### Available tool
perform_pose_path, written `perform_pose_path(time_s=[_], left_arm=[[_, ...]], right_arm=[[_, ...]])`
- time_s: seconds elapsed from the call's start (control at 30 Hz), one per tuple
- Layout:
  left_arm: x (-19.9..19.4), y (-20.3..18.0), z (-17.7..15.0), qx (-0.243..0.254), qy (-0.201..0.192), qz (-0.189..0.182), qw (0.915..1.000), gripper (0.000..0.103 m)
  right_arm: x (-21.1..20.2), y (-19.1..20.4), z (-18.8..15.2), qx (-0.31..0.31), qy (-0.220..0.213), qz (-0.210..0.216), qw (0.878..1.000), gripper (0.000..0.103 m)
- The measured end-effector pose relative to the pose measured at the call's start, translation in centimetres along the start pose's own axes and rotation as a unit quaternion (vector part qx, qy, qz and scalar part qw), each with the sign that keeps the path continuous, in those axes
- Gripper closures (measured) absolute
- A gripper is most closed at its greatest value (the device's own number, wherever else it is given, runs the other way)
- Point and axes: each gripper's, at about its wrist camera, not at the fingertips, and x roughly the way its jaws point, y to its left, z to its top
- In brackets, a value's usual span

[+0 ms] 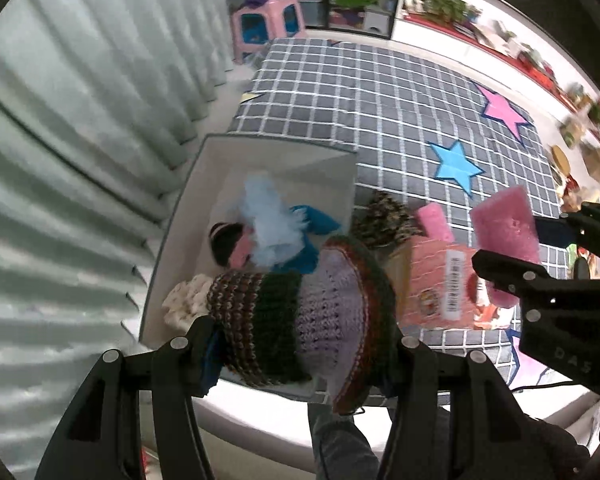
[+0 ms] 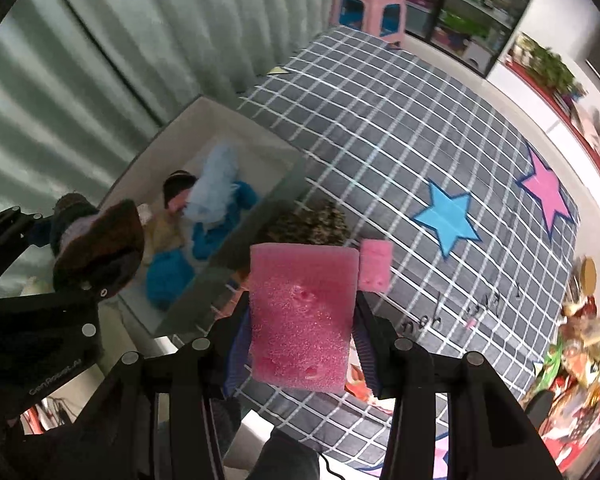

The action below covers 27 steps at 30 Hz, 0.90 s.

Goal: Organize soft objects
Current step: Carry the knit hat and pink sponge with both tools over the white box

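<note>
- A knitted slipper (image 1: 300, 320), lilac on its sole with bands of dark green and brown-speckled yarn and a rust-coloured rim, is filling the lower middle of the left wrist view.
- The left gripper (image 1: 300, 356) is clamping this slipper between its two black fingers, partly spread to fit its width, above the near edge of a white box (image 1: 180, 216).
- A pink foam sponge (image 2: 302, 316), rectangular and pitted with small dents, is sitting in the lower middle of the right wrist view.
- The right gripper (image 2: 300, 340) is squeezing the sponge between its fingers at a narrower spread, over a grey bedcover (image 2: 380, 152) with a white grid.
- The box is lying at centre left of both views, holding a doll (image 1: 236, 240) with dark hair, blue clothing and a pale blue fluffy piece, plus a cream knitted item (image 1: 184, 300).
- Just right of the box on the cover, a dark speckled knitted item (image 1: 384, 216) and a small pink block (image 1: 434, 220) are resting.
- Only the left wrist view is showing a salmon packet (image 1: 432, 284) with a barcode label, lying beside the slipper.
- Only the right wrist view is showing the sponge's whole broad face; in the left view it is appearing edge-on at the right, held by the other gripper.
- A blue star (image 2: 448, 216) and a pink star (image 2: 548, 192) are decorating the cover.
</note>
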Motion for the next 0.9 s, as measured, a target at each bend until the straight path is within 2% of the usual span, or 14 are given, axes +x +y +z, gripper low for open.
perform_pose_path(time_s=[0.43,0.9], left_arm=[[1.2,5.9,-1.6,-0.077,0.018,0.017,0.9968,0.042],[3.5,8.3,-1.3,-0.104,0.038,0.019,0.9937,0.042]], right_arm=[[1.5,5.2,3.0,-0.061,0.010,0.016,0.998,0.055],[3.3,7.6,6.1,-0.074,0.023,0.034,0.996,0.055]])
